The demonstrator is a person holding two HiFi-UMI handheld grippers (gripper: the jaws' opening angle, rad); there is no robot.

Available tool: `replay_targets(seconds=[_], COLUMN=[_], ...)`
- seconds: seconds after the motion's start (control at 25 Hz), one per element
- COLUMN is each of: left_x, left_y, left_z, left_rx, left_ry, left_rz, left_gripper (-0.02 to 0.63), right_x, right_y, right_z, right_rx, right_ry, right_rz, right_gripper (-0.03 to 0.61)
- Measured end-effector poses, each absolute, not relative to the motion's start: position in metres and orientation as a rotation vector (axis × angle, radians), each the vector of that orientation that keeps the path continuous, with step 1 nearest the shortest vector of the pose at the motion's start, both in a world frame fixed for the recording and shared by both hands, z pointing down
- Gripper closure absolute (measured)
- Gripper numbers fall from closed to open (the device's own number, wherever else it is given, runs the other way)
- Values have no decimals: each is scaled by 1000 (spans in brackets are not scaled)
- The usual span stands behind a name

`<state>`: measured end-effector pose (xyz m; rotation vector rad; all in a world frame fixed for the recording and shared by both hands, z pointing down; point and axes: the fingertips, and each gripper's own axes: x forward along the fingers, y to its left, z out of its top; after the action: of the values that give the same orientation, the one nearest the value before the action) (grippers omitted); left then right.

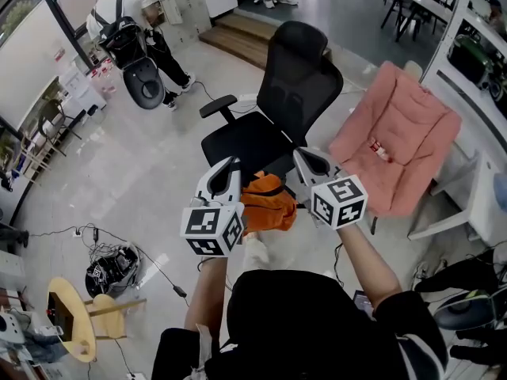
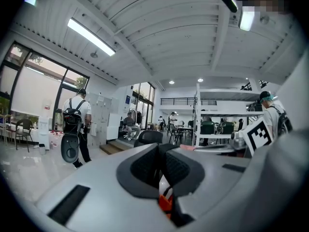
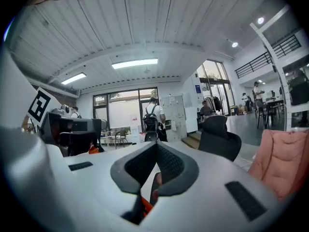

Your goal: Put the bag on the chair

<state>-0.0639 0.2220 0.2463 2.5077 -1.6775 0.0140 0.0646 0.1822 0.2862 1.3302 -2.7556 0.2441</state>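
Note:
An orange bag hangs between my two grippers, just in front of the black office chair. My left gripper is at the bag's left, my right gripper at its right, both near the seat's front edge. In the left gripper view the left gripper has its jaws together, with orange fabric showing just under them. In the right gripper view the right gripper is shut too, with a dark strap and orange fabric below the pads. The chair's back rises ahead.
A pink padded chair stands to the right of the office chair. At the far left a person with a backpack stands. A black bundle with cables and a wooden stool sit on the floor at the near left. Wooden steps lie behind.

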Motion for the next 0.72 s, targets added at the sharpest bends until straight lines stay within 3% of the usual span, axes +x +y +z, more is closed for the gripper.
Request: replay_targets(seconds=[0.72], left_x=[-134], left_y=[95], left_z=[250], left_rx=[2475], left_ry=[-1682], left_rz=[8], left_gripper=[607], right_x=[-2], right_y=[58], right_z=[298], right_rx=[1316], right_ry=[-2726], right_rz=[278], right_gripper=[577])
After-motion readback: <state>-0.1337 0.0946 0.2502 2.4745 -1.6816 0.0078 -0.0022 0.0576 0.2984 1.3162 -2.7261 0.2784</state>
